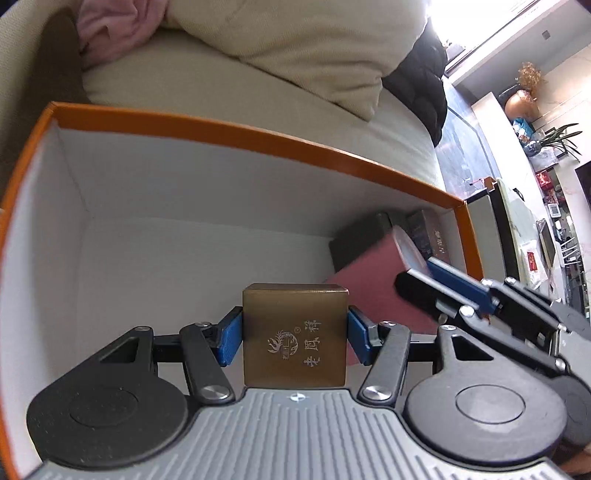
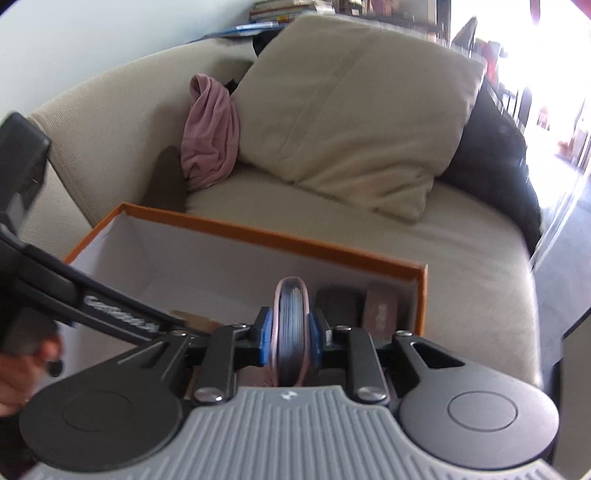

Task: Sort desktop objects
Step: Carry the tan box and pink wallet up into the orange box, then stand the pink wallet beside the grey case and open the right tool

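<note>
An orange-rimmed box (image 1: 258, 136) with white walls stands open in front of a sofa. My left gripper (image 1: 294, 321) is down inside it, shut on a bronze box (image 1: 295, 343) with pale characters printed on its face. To its right my right gripper (image 1: 415, 271) reaches into the same box. In the right wrist view my right gripper (image 2: 290, 325) has its blue pads against both sides of a thin pink box (image 2: 290, 314), seen edge-on. That pink box (image 1: 369, 288) leans tilted toward the right end of the orange-rimmed box (image 2: 295, 240).
Two dark boxes (image 1: 354, 236) (image 1: 428, 229) stand in the orange box's far right corner. The left half of its floor (image 1: 166, 266) is bare. Behind it is a beige sofa (image 1: 221, 85) with a cushion (image 1: 295, 37), pink cloth (image 1: 110, 26) and a black garment (image 1: 424, 88). A hand (image 2: 18, 369) shows at left.
</note>
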